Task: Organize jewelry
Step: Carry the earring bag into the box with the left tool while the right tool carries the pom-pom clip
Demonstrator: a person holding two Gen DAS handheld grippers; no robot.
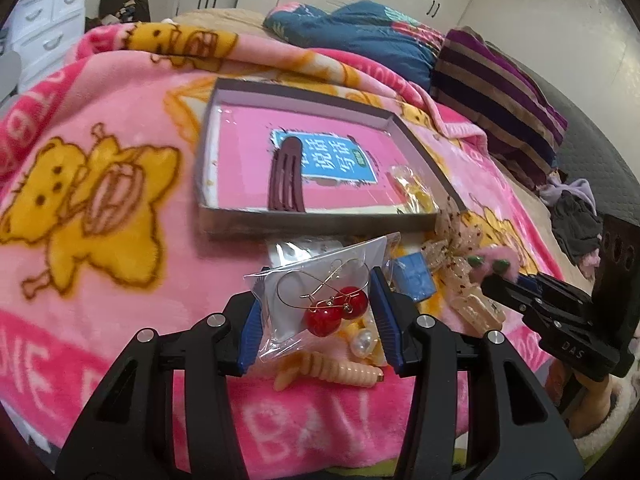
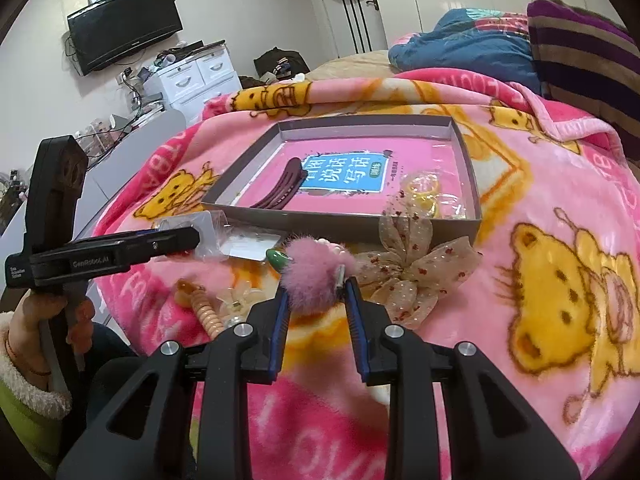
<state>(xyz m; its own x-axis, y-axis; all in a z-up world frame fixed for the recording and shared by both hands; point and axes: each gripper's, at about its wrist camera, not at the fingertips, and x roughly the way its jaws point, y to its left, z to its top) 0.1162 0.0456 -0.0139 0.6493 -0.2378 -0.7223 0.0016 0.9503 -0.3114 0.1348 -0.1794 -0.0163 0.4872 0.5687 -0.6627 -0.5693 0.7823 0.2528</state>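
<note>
A shallow grey box [image 1: 320, 226] [image 2: 360, 222] lies on the pink blanket, holding a pink book, a maroon hair clip [image 1: 286, 176] [image 2: 280, 188] and a yellow bagged item [image 1: 416, 194] [image 2: 426, 192]. My left gripper [image 1: 318, 280] is shut on a clear bag with red cherry earrings [image 1: 332, 310], held above a peach spiral hair tie [image 1: 340, 374] and pearls [image 1: 363, 344]. My right gripper [image 2: 314, 290] is shut on a pink fluffy clip [image 2: 314, 276] with green tips; it also shows in the left wrist view [image 1: 498, 258].
A sheer dotted bow [image 2: 408, 272] [image 1: 448, 256], a blue card [image 1: 416, 278], a cream clip [image 1: 476, 310], a flower clip [image 2: 238, 300] and clear packets [image 2: 248, 246] lie before the box. Folded quilts [image 1: 360, 32] sit behind. The bed edge is near me.
</note>
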